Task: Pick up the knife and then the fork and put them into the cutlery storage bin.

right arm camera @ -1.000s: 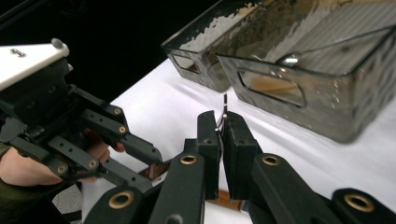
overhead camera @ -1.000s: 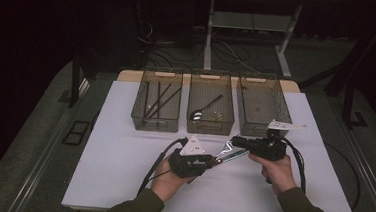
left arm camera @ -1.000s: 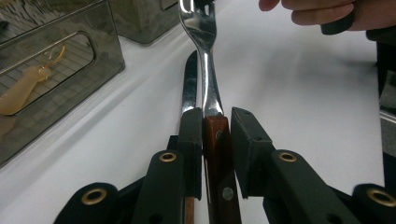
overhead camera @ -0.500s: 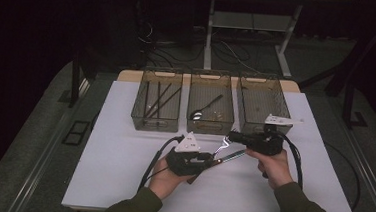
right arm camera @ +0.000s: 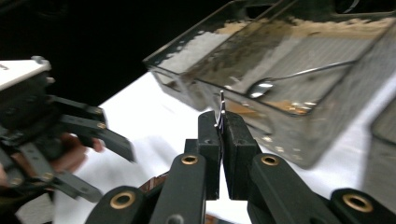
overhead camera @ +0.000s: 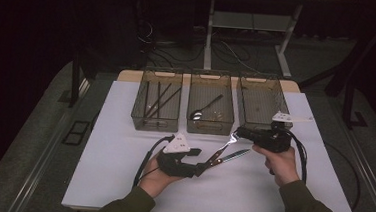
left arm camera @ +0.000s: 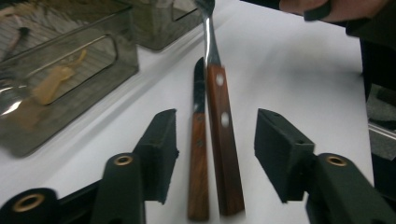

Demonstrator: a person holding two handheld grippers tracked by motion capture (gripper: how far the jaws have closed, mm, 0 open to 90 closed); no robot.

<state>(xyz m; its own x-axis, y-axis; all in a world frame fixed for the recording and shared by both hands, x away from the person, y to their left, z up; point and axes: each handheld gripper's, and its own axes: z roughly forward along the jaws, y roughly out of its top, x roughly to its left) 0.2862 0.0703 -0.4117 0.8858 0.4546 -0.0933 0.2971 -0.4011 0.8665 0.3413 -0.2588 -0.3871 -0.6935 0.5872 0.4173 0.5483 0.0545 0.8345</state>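
Lying between spread left fingers (left arm camera: pixel 161 154), two wooden-handled utensils (left arm camera: pixel 219 154)

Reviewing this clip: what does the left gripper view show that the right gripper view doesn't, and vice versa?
Left gripper view: the left gripper with its open jaws flanking two wooden handles, a knife lying on the white table and a raised utensil. Right gripper view: the right gripper shut on that utensil's thin metal tip, plus a spoon in a clear bin. Both: the table and that utensil.
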